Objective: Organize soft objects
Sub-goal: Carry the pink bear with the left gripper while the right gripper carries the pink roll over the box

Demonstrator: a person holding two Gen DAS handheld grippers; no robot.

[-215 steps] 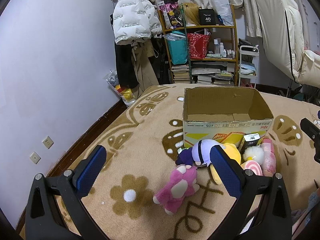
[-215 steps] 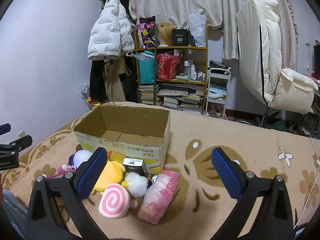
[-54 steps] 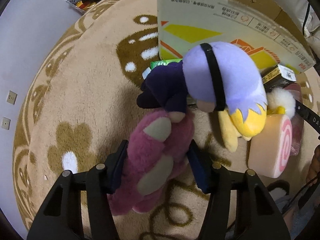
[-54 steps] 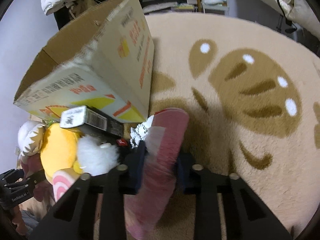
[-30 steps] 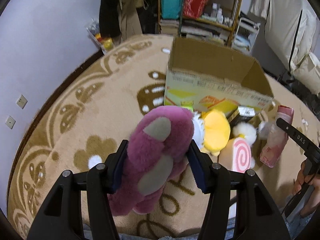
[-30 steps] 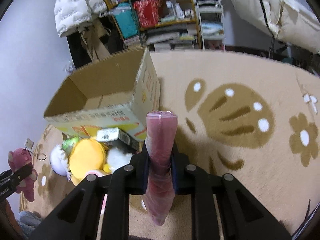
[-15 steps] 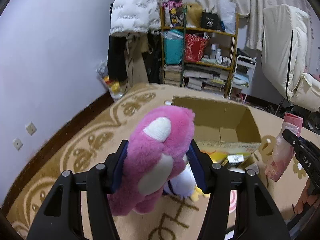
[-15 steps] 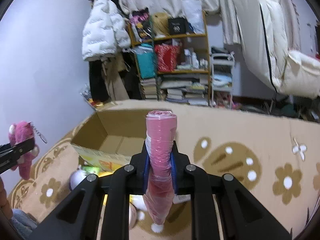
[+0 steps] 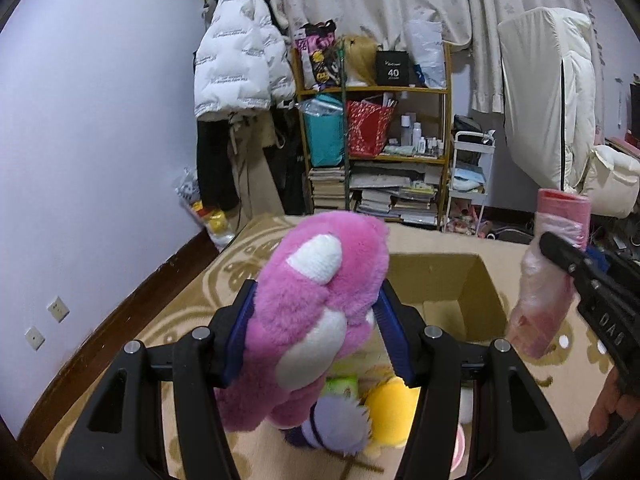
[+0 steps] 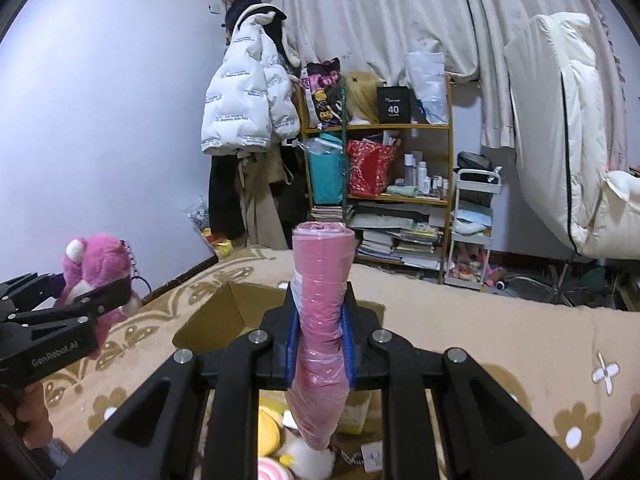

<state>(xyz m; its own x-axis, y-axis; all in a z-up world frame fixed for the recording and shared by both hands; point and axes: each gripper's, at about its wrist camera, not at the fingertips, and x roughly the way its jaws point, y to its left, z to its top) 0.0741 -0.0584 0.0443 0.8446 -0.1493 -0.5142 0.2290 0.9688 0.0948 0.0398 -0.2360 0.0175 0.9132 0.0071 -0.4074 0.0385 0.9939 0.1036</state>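
Left wrist: jaws clench fluffy pink plush; right jaws squeeze crinkly pink plastic-wrapped roll.

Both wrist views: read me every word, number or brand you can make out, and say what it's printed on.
"40": black box on the shelf's top; the small line above it is too small to read.
"GenRobot.AI": body of the left tongs.
"DAS": body of the right tongs; possibly cut off.
White puffer jacket: repeated lettering, too small to read.

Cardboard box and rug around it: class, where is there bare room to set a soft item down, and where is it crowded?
The cardboard box looks bare inside. The rug right of it is bare too. It is crowded in front of the box, where the yellow plush and purple plush lie.
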